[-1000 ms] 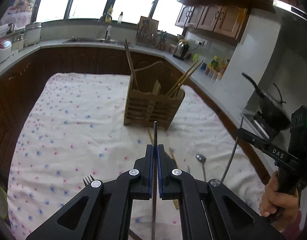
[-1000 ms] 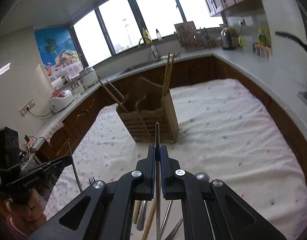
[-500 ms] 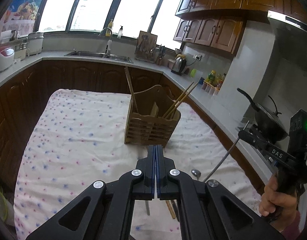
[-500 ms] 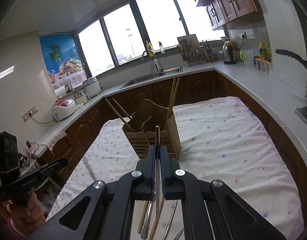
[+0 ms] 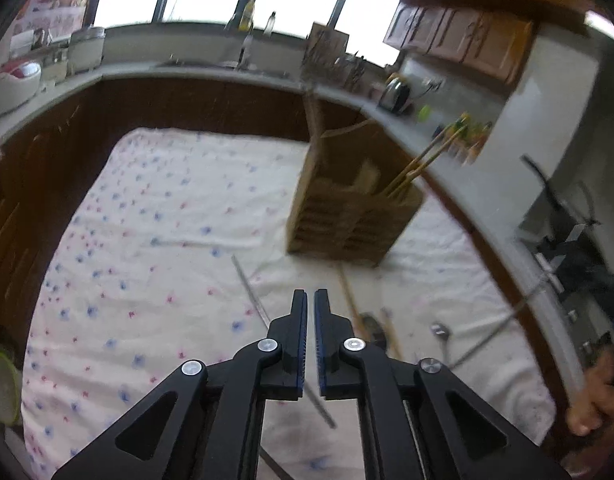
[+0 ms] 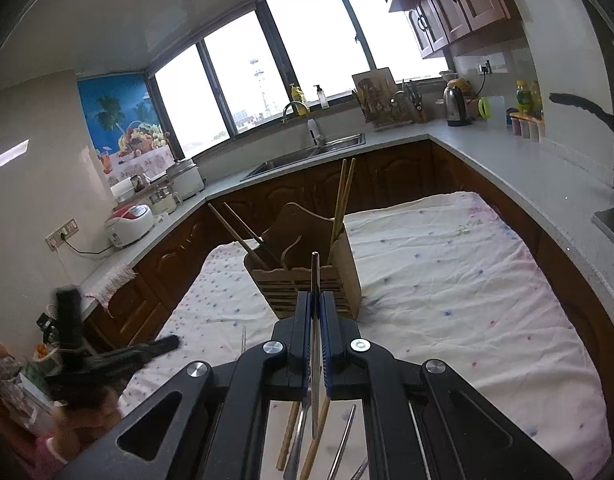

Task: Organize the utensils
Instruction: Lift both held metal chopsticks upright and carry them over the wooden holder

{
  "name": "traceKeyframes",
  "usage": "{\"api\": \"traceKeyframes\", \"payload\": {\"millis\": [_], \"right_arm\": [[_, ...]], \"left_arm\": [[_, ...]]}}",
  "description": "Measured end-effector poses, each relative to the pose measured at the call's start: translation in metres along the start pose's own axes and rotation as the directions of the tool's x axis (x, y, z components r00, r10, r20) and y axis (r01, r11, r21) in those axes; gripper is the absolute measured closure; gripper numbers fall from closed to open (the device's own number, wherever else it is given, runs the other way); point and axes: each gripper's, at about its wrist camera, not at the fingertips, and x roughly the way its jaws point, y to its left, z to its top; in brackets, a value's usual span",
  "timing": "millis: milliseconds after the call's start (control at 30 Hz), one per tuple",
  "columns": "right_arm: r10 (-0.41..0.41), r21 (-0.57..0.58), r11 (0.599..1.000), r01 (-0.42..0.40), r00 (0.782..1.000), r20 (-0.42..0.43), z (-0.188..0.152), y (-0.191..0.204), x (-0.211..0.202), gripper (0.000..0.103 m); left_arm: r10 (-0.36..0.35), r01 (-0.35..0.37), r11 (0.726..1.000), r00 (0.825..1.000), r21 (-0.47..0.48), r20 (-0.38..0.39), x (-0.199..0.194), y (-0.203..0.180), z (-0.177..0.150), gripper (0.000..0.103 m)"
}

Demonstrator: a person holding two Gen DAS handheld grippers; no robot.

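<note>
On the flowered cloth point(image 6: 447, 280) stands the wooden holder point(image 6: 307, 280), chopsticks already leaning out of its slots, and it sits straight ahead of my right claw point(image 6: 318, 300). That claw is clamped on a thin metal utensil point(image 6: 315, 276), whose tip pokes up past the fingertips and lines up with the holder's front wall. To do this step well, I judge I should lift the tip clear of the rim, tilt it upright over a free slot, and only then let go, so it does not catch on the slats.

My left claw point(image 5: 311, 300) carries nothing; its jaws are just parting, with bare cloth showing through the narrow gap. The holder point(image 5: 347, 216) lies ahead and to its right. Just beside its fingers on the cloth lie a loose metal rod point(image 5: 251, 292), a wooden chopstick point(image 5: 349, 296) and a spoon point(image 5: 441, 330), waiting to be picked.
</note>
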Motion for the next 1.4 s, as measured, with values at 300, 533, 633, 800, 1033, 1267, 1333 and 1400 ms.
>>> {"api": "traceKeyframes", "payload": {"millis": [300,533,633,800,1033,1267,1333,1400], "right_arm": [[0.018,0.014,1.000,-0.017,1.000,-0.003,-0.003,-0.005,0.002,0.098],[0.026,0.022,0.999,-0.026,1.000,-0.005,-0.001,-0.011,0.005,0.098],[0.031,0.028,0.999,-0.031,0.999,-0.007,-0.001,-0.011,0.006,0.098],[0.036,0.033,0.999,-0.036,0.999,-0.001,-0.001,-0.010,0.003,0.098],[0.041,0.027,0.999,-0.041,0.999,0.017,0.001,-0.004,-0.006,0.098],[0.046,0.012,0.999,-0.047,0.998,0.038,0.005,0.003,-0.014,0.098],[0.044,0.007,0.999,-0.045,0.998,0.043,0.006,0.005,-0.016,0.098],[0.043,0.003,0.999,-0.043,0.998,0.047,0.008,0.007,-0.017,0.098]], "left_arm": [[0.129,-0.128,0.992,0.979,0.012,-0.155,0.113,0.004,0.028,0.083],[0.225,-0.224,0.974,0.945,0.033,-0.236,0.189,0.007,0.040,0.086],[0.244,-0.240,0.970,0.937,0.047,-0.250,0.196,0.006,0.043,0.096],[0.198,-0.199,0.980,0.957,0.019,-0.210,0.180,0.003,0.043,0.100],[0.054,-0.056,0.997,0.998,-0.054,-0.038,0.102,-0.010,0.045,0.100],[-0.016,0.020,0.998,0.996,-0.053,0.087,0.039,-0.018,0.037,0.100],[-0.031,0.037,0.998,0.994,-0.052,0.106,0.028,-0.019,0.035,0.100],[-0.039,0.045,0.998,0.992,-0.047,0.122,0.012,-0.021,0.028,0.100]]}}
